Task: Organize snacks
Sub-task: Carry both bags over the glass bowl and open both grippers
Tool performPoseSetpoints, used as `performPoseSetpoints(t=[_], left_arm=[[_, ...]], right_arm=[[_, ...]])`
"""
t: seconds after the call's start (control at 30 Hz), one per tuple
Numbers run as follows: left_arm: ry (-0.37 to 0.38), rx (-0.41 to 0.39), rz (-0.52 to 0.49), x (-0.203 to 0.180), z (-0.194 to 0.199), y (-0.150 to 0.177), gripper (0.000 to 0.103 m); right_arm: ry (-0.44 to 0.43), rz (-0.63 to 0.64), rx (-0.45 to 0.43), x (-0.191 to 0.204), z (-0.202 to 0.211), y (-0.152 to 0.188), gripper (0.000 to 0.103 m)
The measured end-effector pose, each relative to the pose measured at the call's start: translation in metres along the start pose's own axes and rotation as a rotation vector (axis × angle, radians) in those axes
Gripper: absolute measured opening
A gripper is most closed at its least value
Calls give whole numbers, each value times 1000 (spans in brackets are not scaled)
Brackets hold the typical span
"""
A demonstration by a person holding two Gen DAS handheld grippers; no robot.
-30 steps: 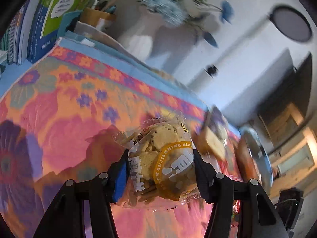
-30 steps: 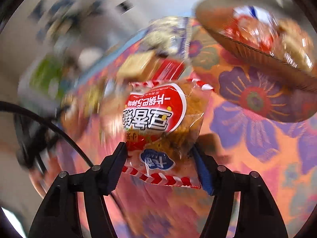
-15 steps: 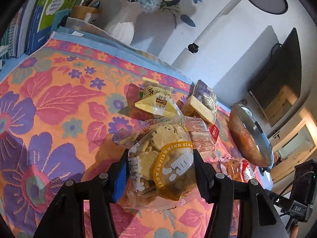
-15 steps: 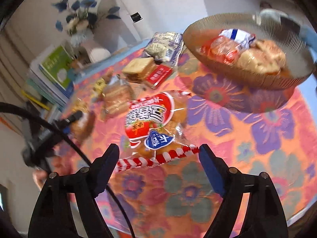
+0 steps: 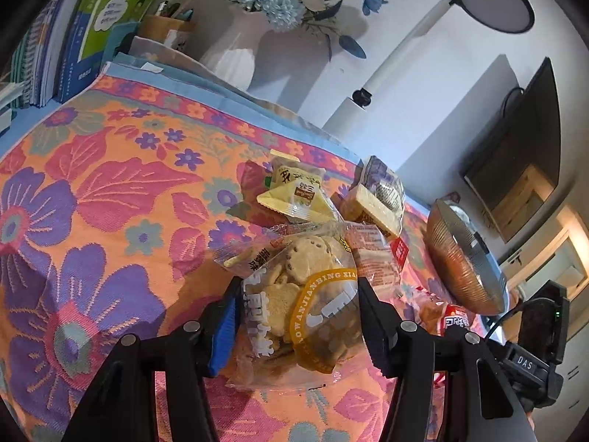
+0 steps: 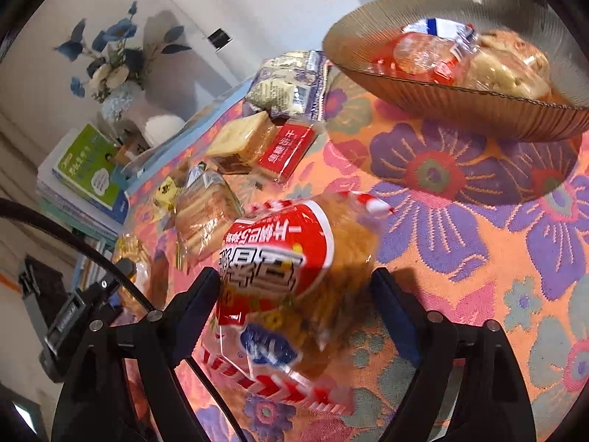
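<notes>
Bowl (image 6: 456, 101) near the table's edge holds three packets or so; my left claw (image 5: 296, 318) grips a cookie bag (image 5: 302, 294), my right claw (image 6: 294, 305) gapes around a blurred bread bag (image 6: 291, 276), five-odd packets (image 6: 257, 140) left mid-table.

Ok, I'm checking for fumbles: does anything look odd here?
Yes: the red bag between the right gripper's parted fingers is tilted and blurred while the cloth is sharp; it seems to be dropping, short of the bowl.

One bowl (image 6: 456, 107), one vase (image 5: 230, 57)
</notes>
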State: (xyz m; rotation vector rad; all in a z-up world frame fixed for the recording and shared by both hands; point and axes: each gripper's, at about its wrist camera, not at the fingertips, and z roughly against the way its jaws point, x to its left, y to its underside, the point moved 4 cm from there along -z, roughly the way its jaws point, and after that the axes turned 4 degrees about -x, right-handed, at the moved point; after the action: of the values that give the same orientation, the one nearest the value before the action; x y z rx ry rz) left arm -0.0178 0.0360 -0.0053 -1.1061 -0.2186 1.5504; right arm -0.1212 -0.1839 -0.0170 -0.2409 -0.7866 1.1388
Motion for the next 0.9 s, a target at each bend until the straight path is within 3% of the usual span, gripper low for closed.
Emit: performPoseSetpoints(t=[0.1, 0.3, 0.53, 0.63, 0.9], left_arm=[[-15, -5, -14, -2, 0, 0, 56], [-67, -35, -50, -11, 7, -1, 55], [-34, -97, -137, -70, 27, -21, 55], [21, -97, -157, -105, 22, -36, 55], [190, 23, -237, -210, -49, -67, 55]], right_arm=[[-11, 22, -3, 4, 1, 5, 62], [-44, 25, -39, 7, 23, 11, 59], [-60, 49, -157, 2, 77, -7, 59], [-55, 33, -221, -9, 99, -24, 59], [25, 20, -423, -43, 147, -90, 59]])
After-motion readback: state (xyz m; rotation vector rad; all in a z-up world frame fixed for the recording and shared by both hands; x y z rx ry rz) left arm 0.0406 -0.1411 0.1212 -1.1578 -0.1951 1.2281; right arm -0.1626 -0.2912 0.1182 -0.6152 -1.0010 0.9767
